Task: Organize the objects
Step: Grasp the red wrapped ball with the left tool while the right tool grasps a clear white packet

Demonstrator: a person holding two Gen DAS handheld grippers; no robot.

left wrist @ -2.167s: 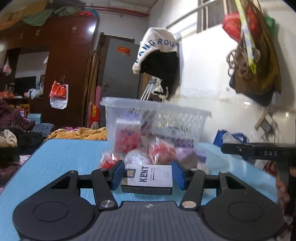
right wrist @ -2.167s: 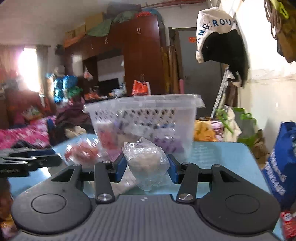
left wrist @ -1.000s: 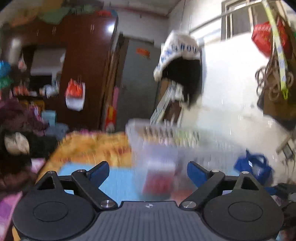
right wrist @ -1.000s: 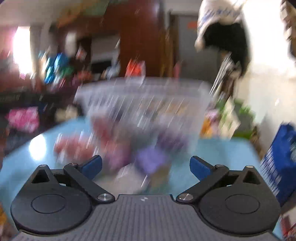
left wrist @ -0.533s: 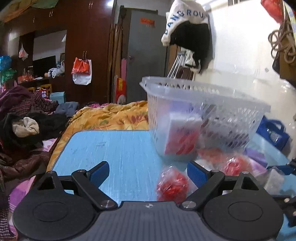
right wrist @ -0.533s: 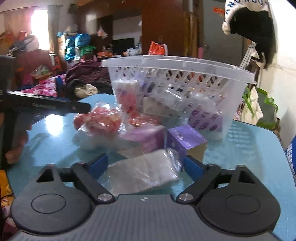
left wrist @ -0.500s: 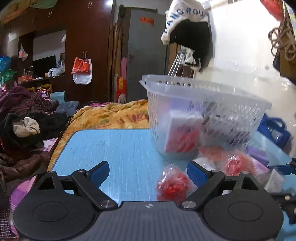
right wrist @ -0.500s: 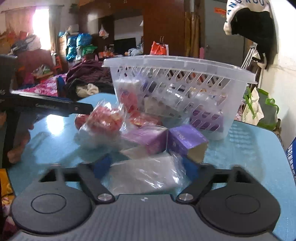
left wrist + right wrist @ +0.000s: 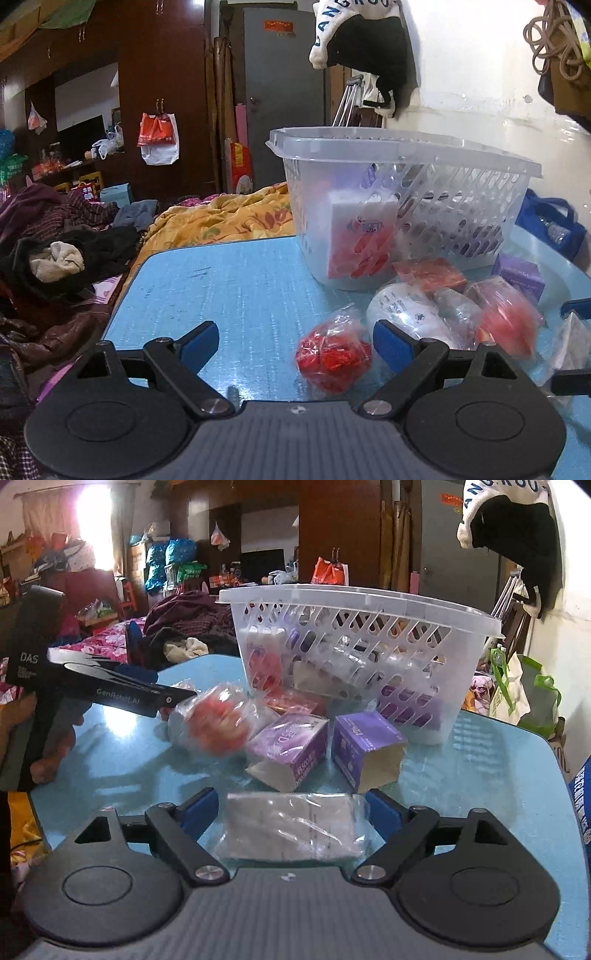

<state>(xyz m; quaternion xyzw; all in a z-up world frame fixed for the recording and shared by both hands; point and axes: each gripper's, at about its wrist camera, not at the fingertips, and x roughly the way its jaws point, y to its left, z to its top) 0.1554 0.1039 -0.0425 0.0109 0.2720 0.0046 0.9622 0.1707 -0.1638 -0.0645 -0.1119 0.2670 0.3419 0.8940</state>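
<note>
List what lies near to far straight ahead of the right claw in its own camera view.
Clear flat packet between the open claw's fingers → two purple boxes, side by side () → white basket, already holding items.

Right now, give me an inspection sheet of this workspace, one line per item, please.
Surface: blue table, scuffed, mostly bare on its left side.
Job's things: white basket partly filled; red bag, clear flat packet and two purple boxes outside it on the table.
Clutter: more bagged items bunched against the basket's front.
Grippers: left gripper open, red bag between the jaws toward the right pad, no contact visible; right gripper open, jaws just opening, either side of the packet.
Cables: nothing seen on the table.
Surroundings: wardrobe, piled clothes, hanging bags.
</note>
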